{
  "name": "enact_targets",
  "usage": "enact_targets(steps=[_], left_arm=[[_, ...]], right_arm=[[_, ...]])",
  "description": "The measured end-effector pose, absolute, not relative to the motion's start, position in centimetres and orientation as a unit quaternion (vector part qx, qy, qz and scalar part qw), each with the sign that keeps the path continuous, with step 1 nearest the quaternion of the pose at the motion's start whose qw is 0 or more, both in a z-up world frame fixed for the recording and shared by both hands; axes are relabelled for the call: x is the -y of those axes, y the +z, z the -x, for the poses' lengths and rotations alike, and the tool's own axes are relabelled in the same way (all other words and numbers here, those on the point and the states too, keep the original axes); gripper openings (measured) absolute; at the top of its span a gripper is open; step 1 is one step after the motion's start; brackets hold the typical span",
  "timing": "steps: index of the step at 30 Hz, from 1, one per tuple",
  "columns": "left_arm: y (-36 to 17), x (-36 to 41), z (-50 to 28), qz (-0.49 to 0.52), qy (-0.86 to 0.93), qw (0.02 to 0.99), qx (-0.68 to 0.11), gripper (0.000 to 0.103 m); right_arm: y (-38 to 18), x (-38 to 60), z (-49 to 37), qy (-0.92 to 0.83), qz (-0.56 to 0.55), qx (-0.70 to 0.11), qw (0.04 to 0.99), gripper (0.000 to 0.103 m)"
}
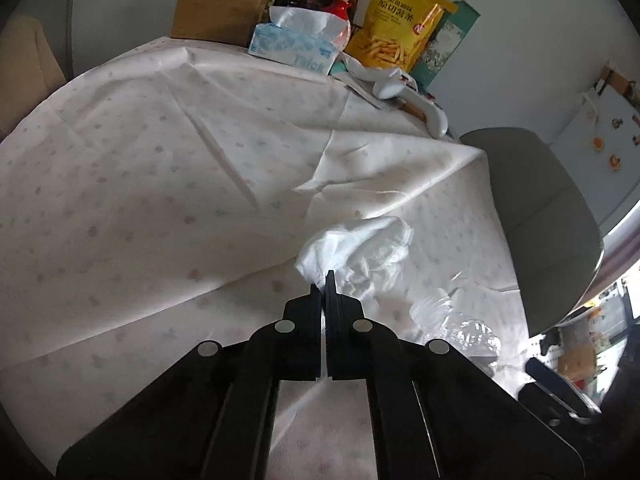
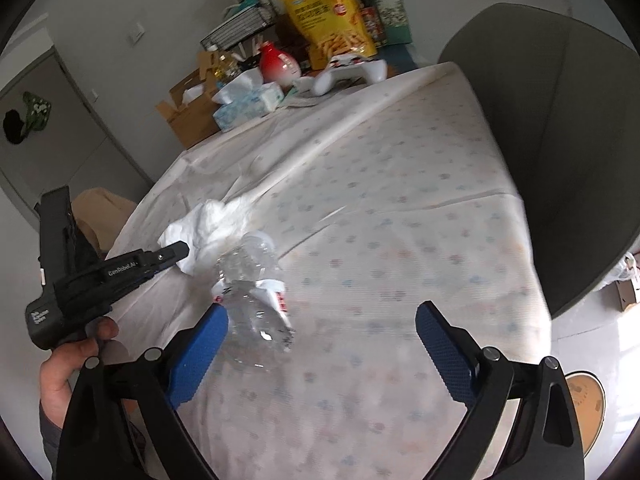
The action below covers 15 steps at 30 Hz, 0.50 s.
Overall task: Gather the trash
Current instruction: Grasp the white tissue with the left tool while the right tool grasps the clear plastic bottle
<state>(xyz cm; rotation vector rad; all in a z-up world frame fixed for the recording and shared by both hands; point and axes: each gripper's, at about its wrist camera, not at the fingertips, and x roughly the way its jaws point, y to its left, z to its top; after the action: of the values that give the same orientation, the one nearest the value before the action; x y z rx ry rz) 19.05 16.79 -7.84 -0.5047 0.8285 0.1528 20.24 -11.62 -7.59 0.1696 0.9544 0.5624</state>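
Note:
A crumpled white tissue [image 1: 360, 248] lies on the patterned tablecloth [image 1: 160, 184]. My left gripper [image 1: 324, 280] is shut on the tissue's near edge; it also shows in the right wrist view [image 2: 182, 249], pinching the tissue [image 2: 216, 220]. A crushed clear plastic bottle [image 2: 256, 296] with a red and white label lies just right of the tissue, also in the left wrist view [image 1: 456, 328]. My right gripper [image 2: 320, 320] is open and empty, its blue pads [image 2: 200, 352] wide apart, the left pad beside the bottle's base.
A grey chair [image 2: 560, 140] stands at the table's right side. At the table's far end stand a tissue box [image 1: 296, 46], a cardboard box [image 1: 220, 8], a yellow snack bag [image 1: 400, 20], a red bottle [image 2: 278, 62] and a white game controller [image 2: 352, 72].

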Motion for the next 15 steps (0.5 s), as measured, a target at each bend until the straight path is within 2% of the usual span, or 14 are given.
enact_targets(steps=[3,6,7,8,11,15], left_arm=[[-7.0,-17.0,-18.0,0.239,0.074,0.887,-0.387,0.002],[-6.0,-17.1,-16.9,0.239,0.071,0.893,-0.376,0.002],[-5.7,-17.2,-16.5,0.239,0.071,0.894,-0.372,0.002],[-5.4,-17.2,-16.2,0.24,0.071,0.895,-0.368,0.002],[-4.6,-17.1,-15.4,0.243,0.067,0.899,-0.358,0.002],[-3.6,-15.9,-14.8,0.241,0.054,0.904,-0.347,0.002]], right_arm=[[-8.1,10.2,-20.4,0.279,-0.075,-0.46,0.84,0.085],[-8.7,9.0,-20.6,0.292,-0.071,-0.47,0.83,0.071],[-9.0,8.5,-20.7,0.298,-0.069,-0.474,0.826,0.056],[-9.1,8.1,-20.7,0.305,-0.067,-0.478,0.821,0.033],[-8.8,7.7,-20.1,0.327,-0.062,-0.472,0.816,0.025],[-7.7,8.7,-18.9,0.331,-0.062,-0.456,0.824,0.024]])
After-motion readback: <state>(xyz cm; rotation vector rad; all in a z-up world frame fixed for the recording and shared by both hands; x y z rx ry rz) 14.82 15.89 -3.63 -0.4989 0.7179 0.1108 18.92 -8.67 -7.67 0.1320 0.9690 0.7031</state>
